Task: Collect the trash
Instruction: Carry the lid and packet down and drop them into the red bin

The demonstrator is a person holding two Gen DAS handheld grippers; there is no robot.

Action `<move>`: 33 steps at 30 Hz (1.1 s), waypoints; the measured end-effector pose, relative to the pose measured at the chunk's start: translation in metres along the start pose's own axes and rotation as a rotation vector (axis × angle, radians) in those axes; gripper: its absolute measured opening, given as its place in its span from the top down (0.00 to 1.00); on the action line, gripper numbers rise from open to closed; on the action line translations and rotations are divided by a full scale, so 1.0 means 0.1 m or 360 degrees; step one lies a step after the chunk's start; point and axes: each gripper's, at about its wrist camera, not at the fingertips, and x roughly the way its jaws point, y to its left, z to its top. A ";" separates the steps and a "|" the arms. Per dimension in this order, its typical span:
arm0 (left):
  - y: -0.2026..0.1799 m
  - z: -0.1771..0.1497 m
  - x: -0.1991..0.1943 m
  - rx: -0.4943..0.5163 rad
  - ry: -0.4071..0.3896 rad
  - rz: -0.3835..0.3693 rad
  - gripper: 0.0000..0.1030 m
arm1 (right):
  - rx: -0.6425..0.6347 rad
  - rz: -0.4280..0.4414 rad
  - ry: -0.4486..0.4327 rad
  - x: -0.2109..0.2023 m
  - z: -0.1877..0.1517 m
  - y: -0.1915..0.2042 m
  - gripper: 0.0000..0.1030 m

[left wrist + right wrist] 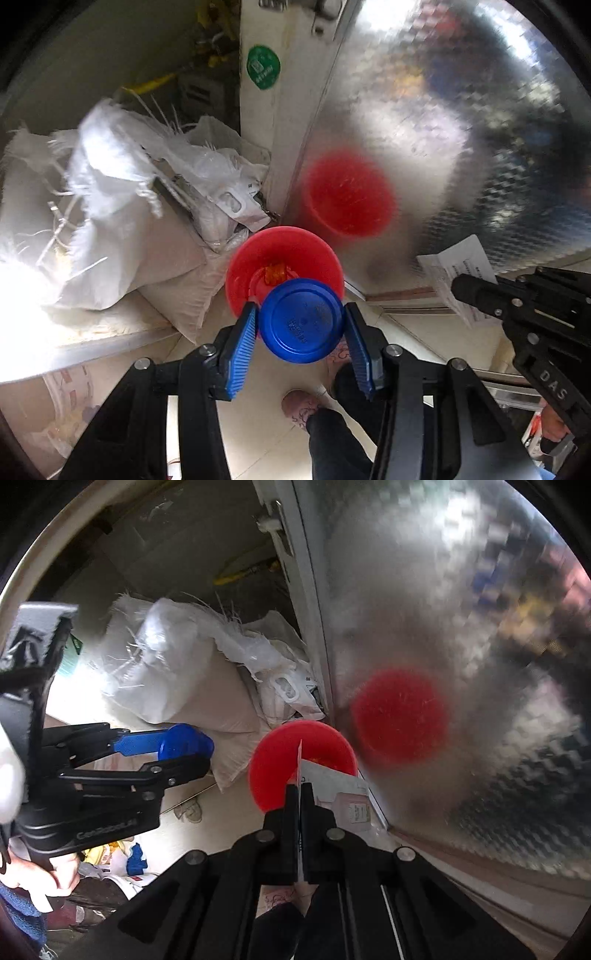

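Observation:
A red bin stands on the floor against a shiny metal door, with an orange scrap inside; it also shows in the right wrist view. My left gripper is shut on a blue round lid, held just above the bin's near rim; the lid also shows from the side in the right wrist view. My right gripper is shut on a white printed paper, edge-on over the bin's right side; the paper also shows in the left wrist view.
White woven sacks are piled left of the bin on a low ledge. The patterned metal door rises at right and mirrors the bin as a red blur. A slippered foot stands on the tiled floor below. Mixed litter lies at lower left.

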 end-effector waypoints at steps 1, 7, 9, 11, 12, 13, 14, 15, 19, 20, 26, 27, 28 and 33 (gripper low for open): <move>-0.01 0.02 0.04 0.0016 0.0006 0.0001 0.57 | 0.0009 0.0001 0.0005 0.04 0.01 -0.05 0.99; -0.09 0.06 0.13 0.0043 0.0016 -0.0020 0.57 | 0.0003 -0.0020 0.0030 0.10 0.02 -0.16 0.99; -0.06 0.08 0.14 0.0035 0.0016 -0.0046 0.57 | -0.0011 -0.0015 0.0022 0.04 0.02 -0.17 0.99; -0.05 0.09 0.16 0.0017 0.0036 -0.0056 0.47 | -0.0019 -0.0009 0.0024 0.02 0.00 -0.20 0.99; -0.04 0.09 0.16 0.0006 0.0035 -0.0056 0.42 | -0.0025 -0.0009 0.0025 0.03 -0.01 -0.22 0.99; -0.04 0.08 0.14 -0.0003 0.0022 -0.0048 0.36 | -0.0030 -0.0008 0.0028 0.04 -0.02 -0.23 0.99; -0.04 0.08 0.14 -0.0013 0.0005 -0.0039 0.31 | -0.0035 -0.0003 0.0030 0.05 -0.03 -0.22 0.99; -0.03 0.08 0.12 -0.0023 -0.0013 -0.0037 0.30 | -0.0042 0.0003 0.0033 0.05 -0.03 -0.22 0.99; 0.04 0.05 0.11 -0.0066 -0.0005 -0.0042 0.25 | -0.0091 0.0019 0.0043 0.11 -0.02 -0.14 0.99; 0.06 0.05 0.10 -0.0079 -0.0004 -0.0032 0.24 | -0.0102 0.0025 0.0048 0.10 -0.01 -0.12 0.99; 0.26 -0.05 0.09 -0.0207 -0.0015 0.0008 0.19 | -0.0234 0.0059 0.0059 0.11 0.03 0.03 0.99; 0.29 -0.07 0.09 -0.0230 -0.0012 0.0012 0.19 | -0.0259 0.0066 0.0057 0.12 0.04 0.06 0.99; 0.33 -0.10 0.08 -0.0250 -0.0011 0.0017 0.19 | -0.0281 0.0077 0.0058 0.14 0.05 0.09 0.99; 0.53 -0.24 0.10 -0.0350 -0.0008 0.0089 0.19 | -0.0400 0.0042 0.0099 0.26 0.07 0.27 0.99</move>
